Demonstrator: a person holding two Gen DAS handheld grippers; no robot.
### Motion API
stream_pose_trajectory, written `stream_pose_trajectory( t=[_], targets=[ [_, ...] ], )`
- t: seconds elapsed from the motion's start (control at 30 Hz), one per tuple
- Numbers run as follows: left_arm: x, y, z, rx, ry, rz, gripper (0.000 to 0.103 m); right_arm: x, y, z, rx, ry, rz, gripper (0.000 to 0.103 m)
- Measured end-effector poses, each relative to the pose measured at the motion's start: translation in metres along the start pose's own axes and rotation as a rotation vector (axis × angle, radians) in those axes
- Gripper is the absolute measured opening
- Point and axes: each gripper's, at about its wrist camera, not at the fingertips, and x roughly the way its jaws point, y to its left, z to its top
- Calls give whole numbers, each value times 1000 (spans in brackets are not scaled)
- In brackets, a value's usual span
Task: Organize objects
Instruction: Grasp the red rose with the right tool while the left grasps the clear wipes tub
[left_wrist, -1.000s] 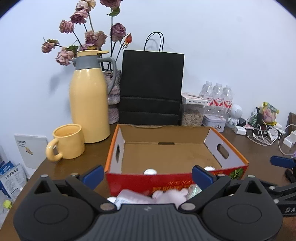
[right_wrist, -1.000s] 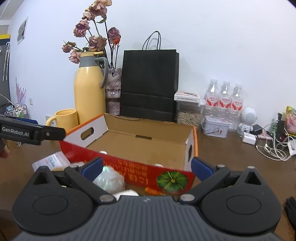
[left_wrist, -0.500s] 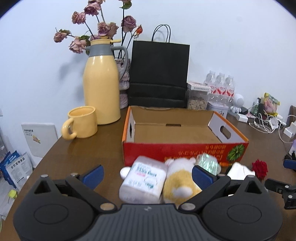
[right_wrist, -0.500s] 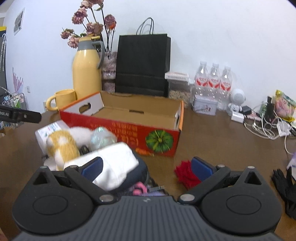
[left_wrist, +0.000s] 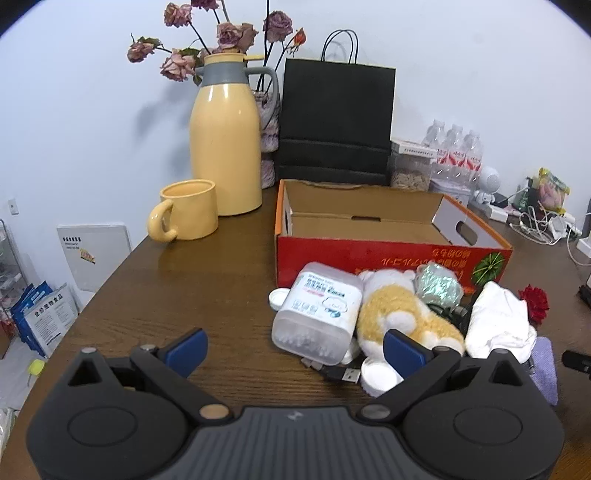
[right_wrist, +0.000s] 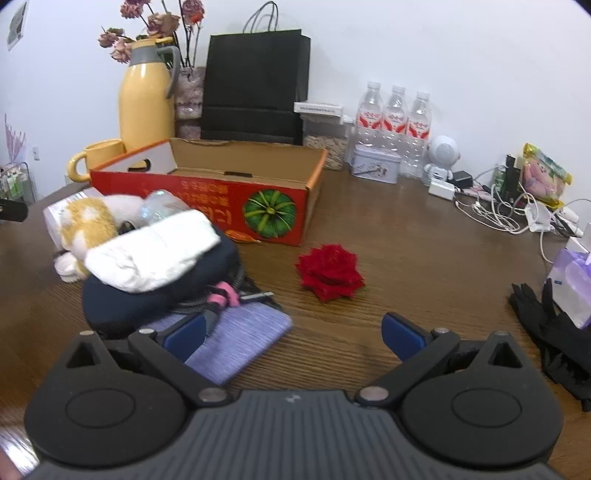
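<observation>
Cardboard box stands open on the wooden table, its red front wall facing both cameras. Piled against that wall: a clear cotton-swab container, a plush toy, a white cloth resting on a dark blue pouch, and a purple cloth. A red fabric rose lies apart on the table. Left gripper and right gripper both have fingers spread wide, holding nothing.

Red box with a green pumpkin print — yellow jug, yellow mug, red rose, lilac cloth.
</observation>
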Motion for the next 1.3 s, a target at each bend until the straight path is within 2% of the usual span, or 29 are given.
stream_pose_trajectory(
  t=[0.4, 0.6, 0.97, 1.3],
  targets=[
    [46, -7, 7, 20, 75, 73, 102, 29, -30, 6, 25, 16, -16, 103],
    [68, -8, 11, 21, 85, 60, 102, 51, -44, 17, 39, 30, -14, 103],
    [88, -12, 19, 26, 53, 60, 102, 94, -53, 31, 77, 59, 24, 103],
    [92, -21, 28, 64, 12, 38, 103, 101, -59, 28, 127, 58, 26, 103]
  ],
)
